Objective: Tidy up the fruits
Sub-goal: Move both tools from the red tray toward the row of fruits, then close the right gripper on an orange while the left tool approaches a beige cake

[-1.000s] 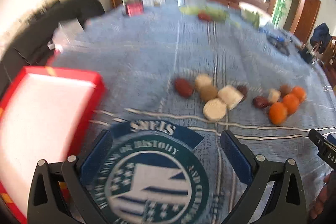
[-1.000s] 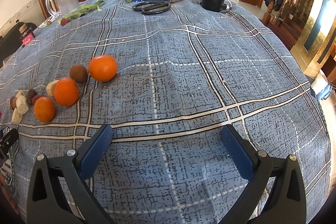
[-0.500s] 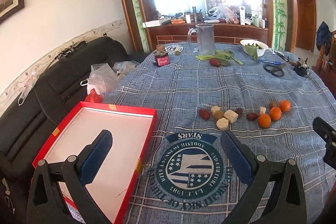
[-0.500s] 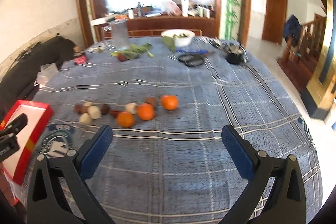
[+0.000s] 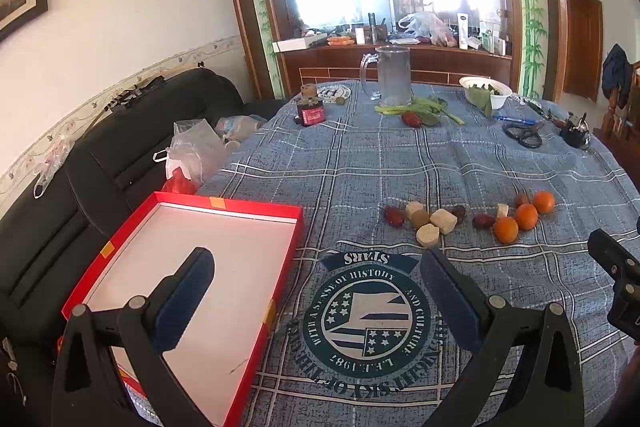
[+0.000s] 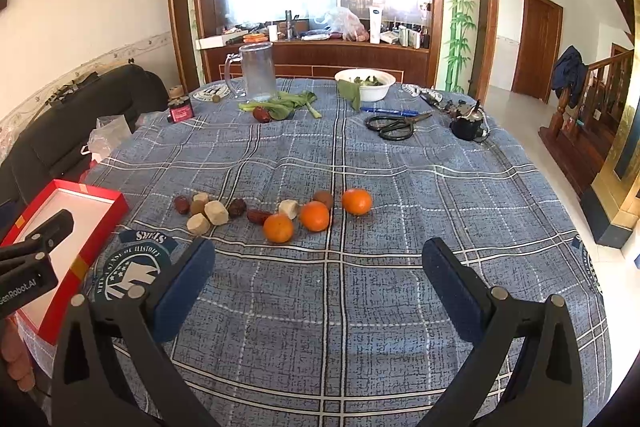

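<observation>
- Lowest in both views, our left gripper (image 5: 316,291) and right gripper (image 6: 318,279) have their fingers spread wide, holding nothing, raised above the worktop (image 6: 400,187).
- Under the left gripper, at the lower left of the left view, the red box (image 5: 256,207) lies open with its white floor bare; its near corner is cut off by the frame.
- In the middle of both views the fruits lie in a loose row on the blue checked cloth: three oranges (image 6: 315,215) at the right end, then dark red dates (image 5: 394,216), pale chunks (image 5: 443,221) and small brown fruit.
- We judge the first pick is due: bring the right gripper down on the nearest orange (image 6: 278,227), fingers straddling it, since its neighbours sit just beside it.
- The pale chunks touch one another; what they are we cannot tell.
- Farther off, a glass jug (image 6: 258,71), greens, a white bowl (image 6: 366,83) and scissors (image 6: 394,125) sit well apart from the fruit.
</observation>
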The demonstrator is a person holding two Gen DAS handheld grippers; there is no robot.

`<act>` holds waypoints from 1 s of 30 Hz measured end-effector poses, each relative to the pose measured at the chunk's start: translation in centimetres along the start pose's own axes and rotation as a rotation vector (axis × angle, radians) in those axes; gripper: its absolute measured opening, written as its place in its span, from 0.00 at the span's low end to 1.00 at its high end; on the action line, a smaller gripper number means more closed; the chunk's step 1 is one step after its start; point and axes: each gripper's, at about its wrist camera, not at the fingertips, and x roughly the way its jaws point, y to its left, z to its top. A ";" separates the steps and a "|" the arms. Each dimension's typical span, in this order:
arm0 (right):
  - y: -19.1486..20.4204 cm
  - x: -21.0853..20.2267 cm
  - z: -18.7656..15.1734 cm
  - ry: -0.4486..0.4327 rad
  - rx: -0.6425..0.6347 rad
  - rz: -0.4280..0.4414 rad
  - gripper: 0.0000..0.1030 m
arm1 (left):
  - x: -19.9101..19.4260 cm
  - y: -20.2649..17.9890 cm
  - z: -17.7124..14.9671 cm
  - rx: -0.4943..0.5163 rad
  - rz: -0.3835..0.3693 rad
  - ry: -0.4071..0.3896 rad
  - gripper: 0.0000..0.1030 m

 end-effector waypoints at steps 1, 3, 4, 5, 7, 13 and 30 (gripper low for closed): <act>-0.1 0.1 -0.1 0.000 0.003 0.002 1.00 | 0.2 -0.1 0.0 0.004 0.002 0.003 1.00; -0.1 0.3 -0.2 0.005 0.004 0.004 1.00 | 0.7 -0.1 0.0 0.008 0.006 0.010 1.00; -0.1 0.5 -0.2 0.010 0.003 0.006 1.00 | 1.0 -0.1 -0.1 0.009 0.002 0.016 1.00; -0.2 0.8 -0.2 0.016 0.003 0.010 1.00 | 1.5 0.0 -0.1 0.007 -0.005 0.024 1.00; -0.2 1.3 -0.3 0.025 0.002 0.017 1.00 | 2.1 0.1 -0.1 0.004 -0.007 0.033 1.00; -0.2 4.0 -0.3 0.100 -0.026 0.052 1.00 | 4.3 0.2 -0.1 0.016 0.007 0.069 0.99; 1.8 12.7 0.9 0.291 -0.022 0.158 0.70 | 7.0 -1.0 0.5 0.076 0.005 0.105 0.99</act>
